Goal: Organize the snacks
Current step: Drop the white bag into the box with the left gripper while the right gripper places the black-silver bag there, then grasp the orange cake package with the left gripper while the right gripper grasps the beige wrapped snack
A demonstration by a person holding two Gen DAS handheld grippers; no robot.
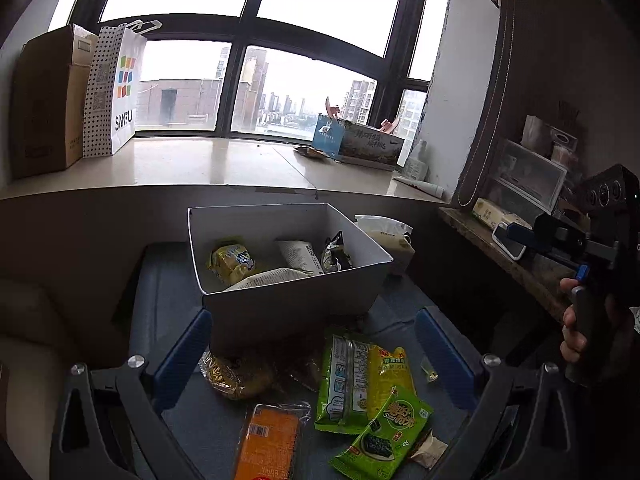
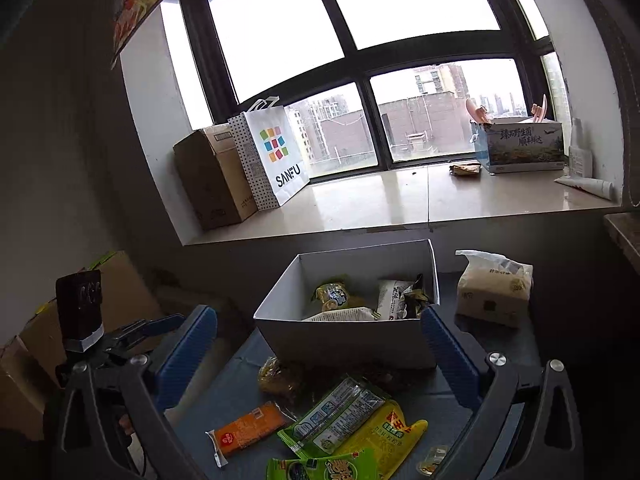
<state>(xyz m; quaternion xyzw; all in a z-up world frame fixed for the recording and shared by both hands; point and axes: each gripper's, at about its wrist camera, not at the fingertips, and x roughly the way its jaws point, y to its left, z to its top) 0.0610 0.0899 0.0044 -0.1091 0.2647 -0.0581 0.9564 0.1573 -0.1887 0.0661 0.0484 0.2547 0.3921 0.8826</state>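
Note:
A white open box [image 1: 296, 304] [image 2: 344, 336] stands on the blue table and holds several snack packets. In front of it lie loose snacks: an orange packet [image 1: 270, 440] [image 2: 250, 430], a green packet [image 1: 342, 384] [image 2: 340, 414], a yellow packet [image 1: 390, 372] [image 2: 384, 440], a green seaweed packet [image 1: 386, 436] [image 2: 324, 468] and a brownish pastry packet [image 1: 236, 376] [image 2: 276, 376]. My left gripper [image 1: 316, 356] is open and empty above the loose snacks. My right gripper [image 2: 320, 352] is open and empty, just before the box.
A tissue pack [image 2: 494, 288] [image 1: 388, 236] sits right of the box. The windowsill [image 2: 400, 204] holds a cardboard box, a SANFU bag [image 2: 276, 156] and a printed carton [image 2: 524, 144]. A cluttered shelf [image 1: 520, 216] is at the right. The right gripper shows in the left wrist view [image 1: 516, 236].

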